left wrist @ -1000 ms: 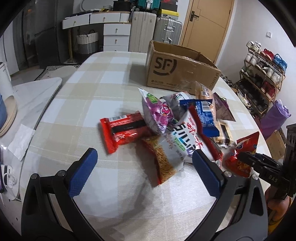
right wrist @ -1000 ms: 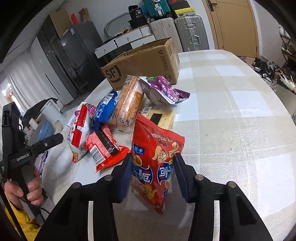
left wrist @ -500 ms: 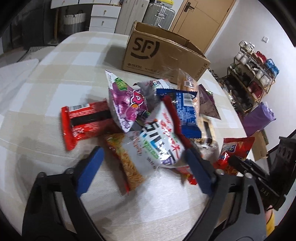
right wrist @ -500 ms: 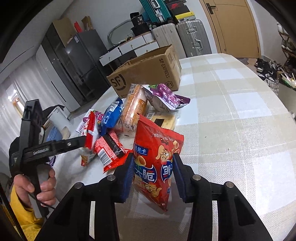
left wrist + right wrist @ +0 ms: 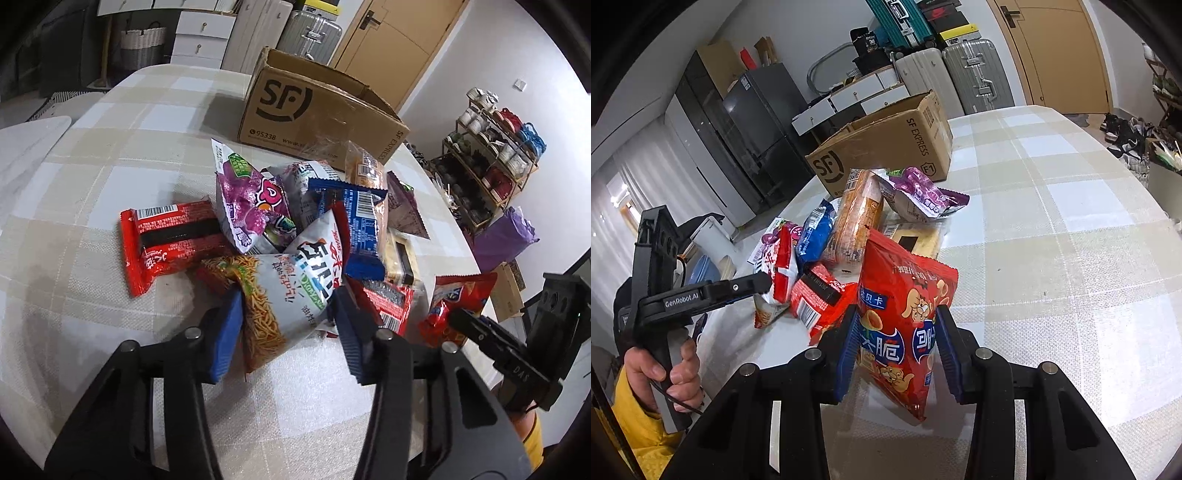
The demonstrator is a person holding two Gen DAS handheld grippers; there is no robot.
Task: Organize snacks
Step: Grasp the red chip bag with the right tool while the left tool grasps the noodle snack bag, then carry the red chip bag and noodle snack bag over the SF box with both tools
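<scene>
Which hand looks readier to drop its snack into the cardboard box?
Probably the right gripper: it already pinches the red chip bag. The left gripper's jaws have only just been closing around the white noodle-snack bag.

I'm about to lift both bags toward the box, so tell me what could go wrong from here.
1. The left gripper has just been closing on the white noodle-snack bag, which lies under the blue packet and the purple bag; lifting it may topple them.
2. The right gripper pinches the puffy red chip bag low down; it could slip or crush.
3. Both grippers are close together and may collide on the way to the cardboard box.
</scene>
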